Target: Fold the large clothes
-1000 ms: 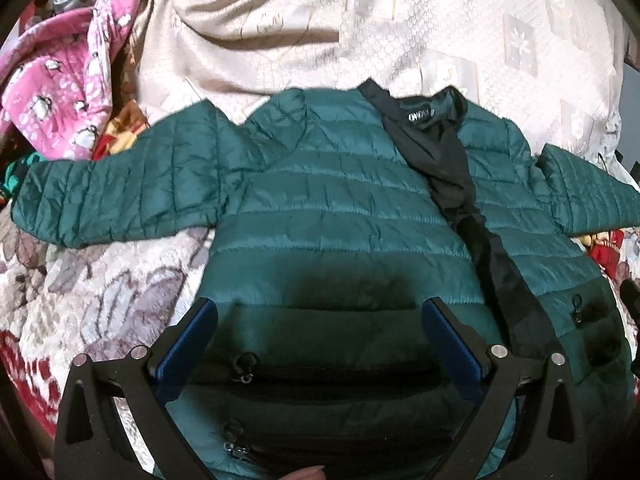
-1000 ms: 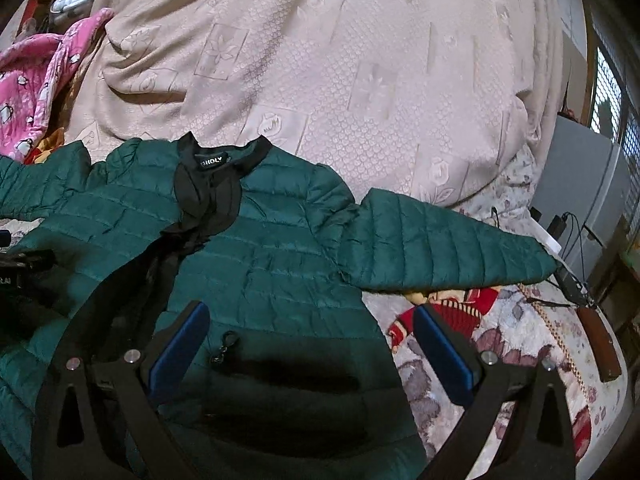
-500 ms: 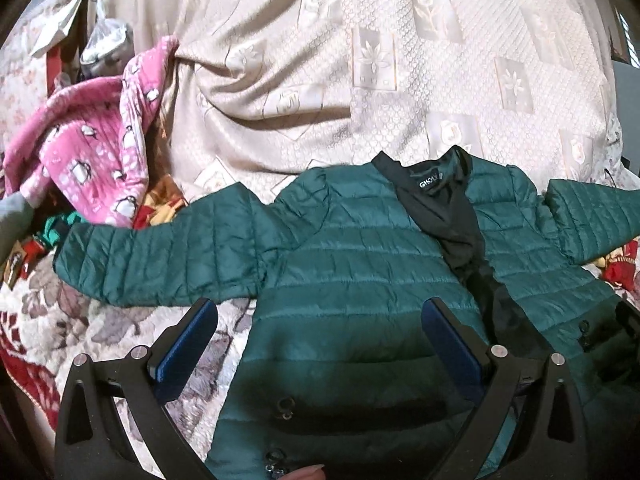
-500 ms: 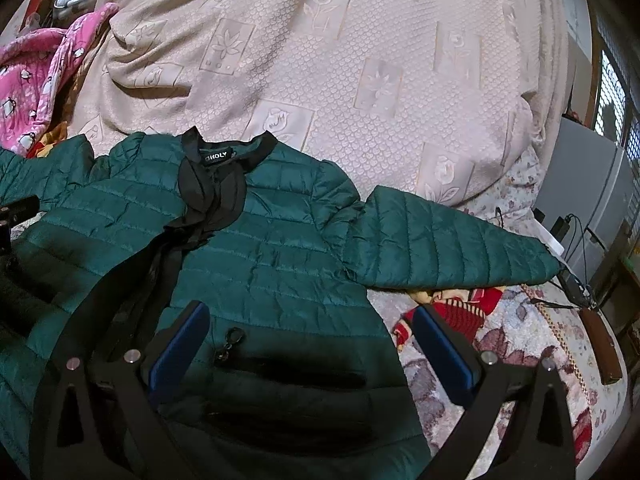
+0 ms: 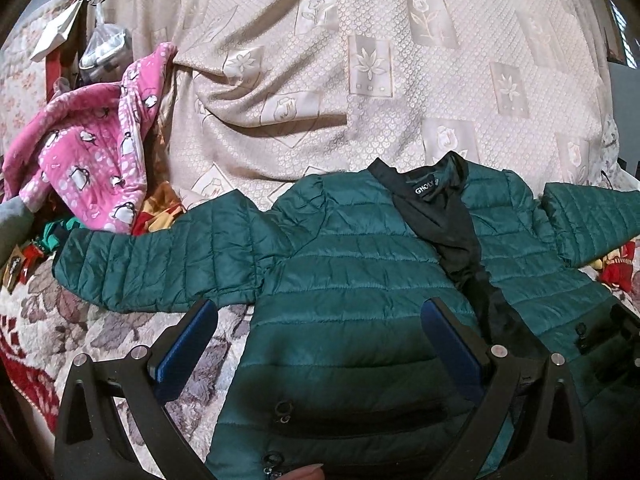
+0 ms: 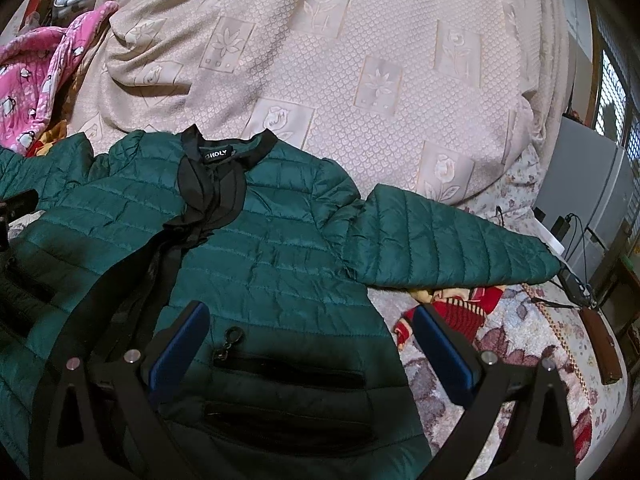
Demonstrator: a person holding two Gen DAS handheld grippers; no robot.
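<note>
Two grippers, left gripper (image 5: 320,344) and right gripper (image 6: 312,344), hover with jaws apart and empty above a green quilted jacket (image 5: 360,272), spread front-up, sleeves outstretched, near the bed's (image 6: 500,380) front edge; beige blanket (image 5: 360,100) behind.

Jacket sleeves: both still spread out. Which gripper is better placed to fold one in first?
Probably left. The left gripper is open with the near sleeve just ahead of its tip. The right gripper is open too, but its sleeve lies farther off to the side.
</note>
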